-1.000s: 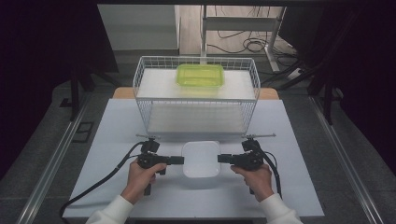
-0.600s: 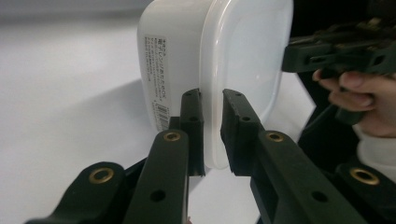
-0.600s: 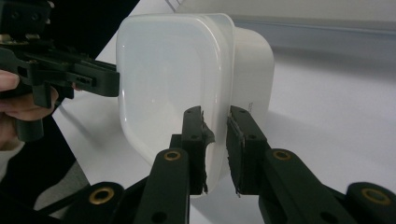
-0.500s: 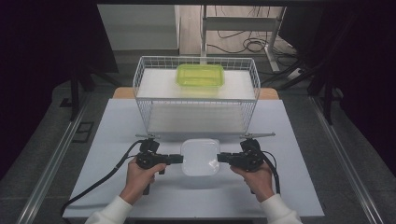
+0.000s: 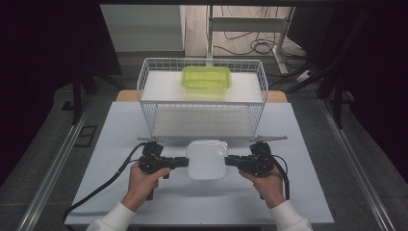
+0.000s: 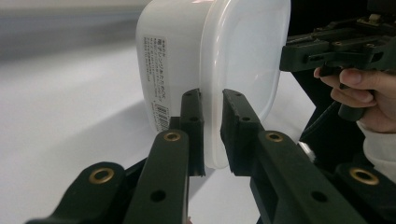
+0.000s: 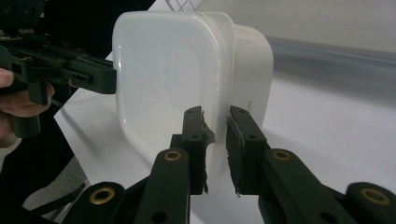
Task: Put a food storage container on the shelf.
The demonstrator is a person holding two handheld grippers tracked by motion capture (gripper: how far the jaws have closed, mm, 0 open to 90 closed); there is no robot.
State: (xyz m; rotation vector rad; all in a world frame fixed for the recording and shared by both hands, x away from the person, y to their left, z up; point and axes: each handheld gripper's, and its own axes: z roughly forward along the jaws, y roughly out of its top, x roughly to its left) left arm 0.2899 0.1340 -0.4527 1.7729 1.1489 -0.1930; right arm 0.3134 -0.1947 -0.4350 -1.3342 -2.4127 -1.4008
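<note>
Gripping the lid rim on opposite sides, both grippers hold a white lidded plastic container [image 5: 207,159] over the near middle of the white table [image 5: 308,139], just in front of the wire basket [image 5: 144,91].

Left side, high view: left hand [image 5: 142,183] wraps the left gripper [image 5: 184,162], black cable [image 5: 103,185] trailing off toward the near left table edge. Jaws point right and meet the container's left edge. Left gripper view: left gripper [image 6: 213,133] jaws clamped on the translucent lid's rim, one jaw on each face of it. The container [image 6: 205,60] is seen side-on here, a printed label with barcode [image 6: 156,74] on its white wall. Whether the container rests on the table or is lifted, cannot tell.

Centre, high view: container sits between the two grippers, lid up, rounded corners. Behind it the wire basket stands on the table with a white board inside, and a green lidded container [image 5: 206,77] lies on that board toward the far side, well apart from the white one.

Right side, high view: right hand [image 5: 263,180] holds the right gripper [image 5: 229,161], jaws pointing left, touching the container's right edge. Right gripper view: right gripper [image 7: 215,142] jaws closed on the lid rim, container [image 7: 187,79] side-on again; the other gripper and hand show at far left on the opposite rim.
</note>
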